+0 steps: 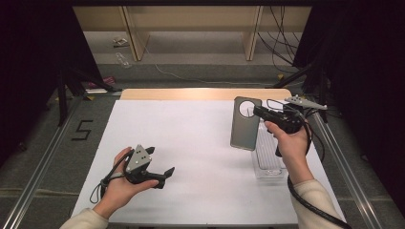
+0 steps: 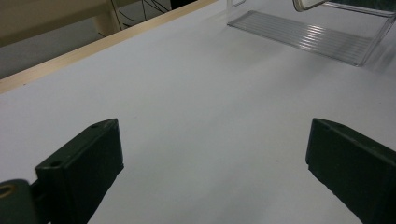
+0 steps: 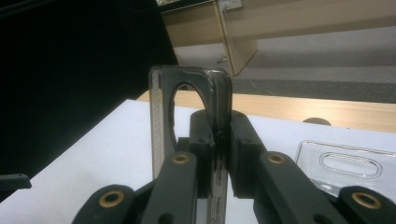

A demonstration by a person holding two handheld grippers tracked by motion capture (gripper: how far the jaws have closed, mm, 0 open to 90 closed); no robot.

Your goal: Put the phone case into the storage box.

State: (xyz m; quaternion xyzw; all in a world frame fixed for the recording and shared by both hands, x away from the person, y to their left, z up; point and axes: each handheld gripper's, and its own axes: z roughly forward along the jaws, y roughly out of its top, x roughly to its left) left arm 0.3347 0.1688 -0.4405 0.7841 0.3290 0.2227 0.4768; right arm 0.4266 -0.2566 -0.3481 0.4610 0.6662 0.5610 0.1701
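I have the right gripper (image 1: 261,113) clenched on a grey phone case (image 1: 245,123), its jaws pinching one thin side wall near the round camera cut-out at the top. In the right gripper view the case (image 3: 187,98) stands on edge between the two black jaws, which press on it from both sides. From the high view the case hangs upright above the desk (image 1: 191,143), near the right edge and toward the far side, with its lower end clear of the white surface as far as I can tell. Just beside it, under my right hand (image 1: 291,143), lies a clear plastic tray (image 1: 266,157) along the right edge of the desk; I see nothing inside it, only its ribbed floor. The same tray shows in the left gripper view (image 2: 308,35), and in the right gripper view (image 3: 345,163) one end of it has an oblong slot. My left gripper (image 1: 155,167) is released, jaws wide apart with nothing between them, held in my left hand (image 1: 122,183) low over the near left part of the desk, well apart from the case and tray.
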